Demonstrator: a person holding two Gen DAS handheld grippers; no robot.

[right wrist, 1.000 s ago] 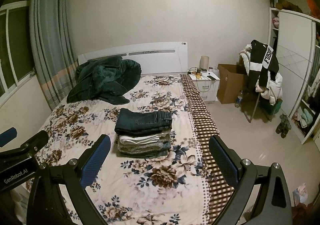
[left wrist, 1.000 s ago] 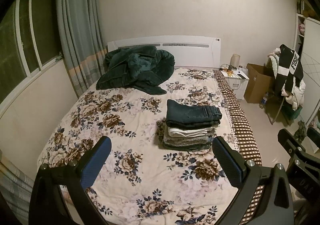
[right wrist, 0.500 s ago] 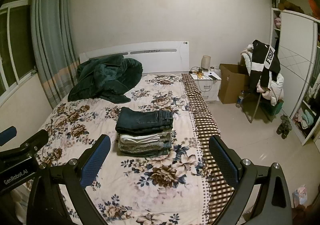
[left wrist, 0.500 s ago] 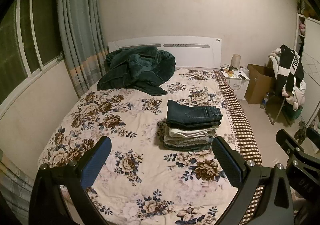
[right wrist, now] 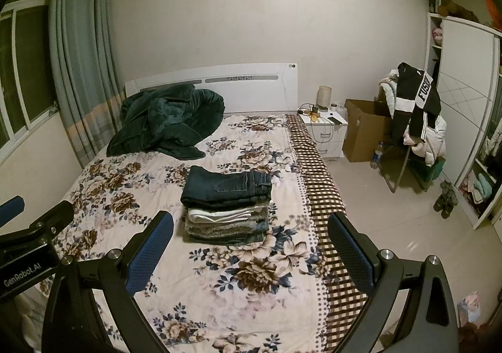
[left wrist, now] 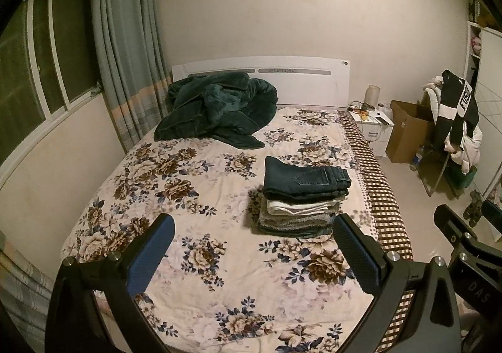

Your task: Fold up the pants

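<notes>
A stack of folded pants [left wrist: 302,200] lies on the floral bed [left wrist: 194,196], right of its middle, with dark blue jeans [left wrist: 306,180] on top. The stack also shows in the right wrist view [right wrist: 227,207]. My left gripper [left wrist: 251,254] is open and empty, held above the foot of the bed, well short of the stack. My right gripper [right wrist: 249,254] is open and empty at about the same height, to the right of the left one. Part of the right gripper's body shows at the right edge of the left wrist view [left wrist: 464,246].
A crumpled dark green blanket [left wrist: 216,109] lies by the white headboard [left wrist: 313,79]. A white nightstand [right wrist: 326,133], a cardboard box [right wrist: 365,130] and a chair piled with clothes [right wrist: 414,120] stand right of the bed. Curtains [left wrist: 125,48] and a window are on the left.
Both views have shifted slightly; the bed and stack sit a little further away and lower in frame. The jaws stay open. Nothing on the bed has moved.
</notes>
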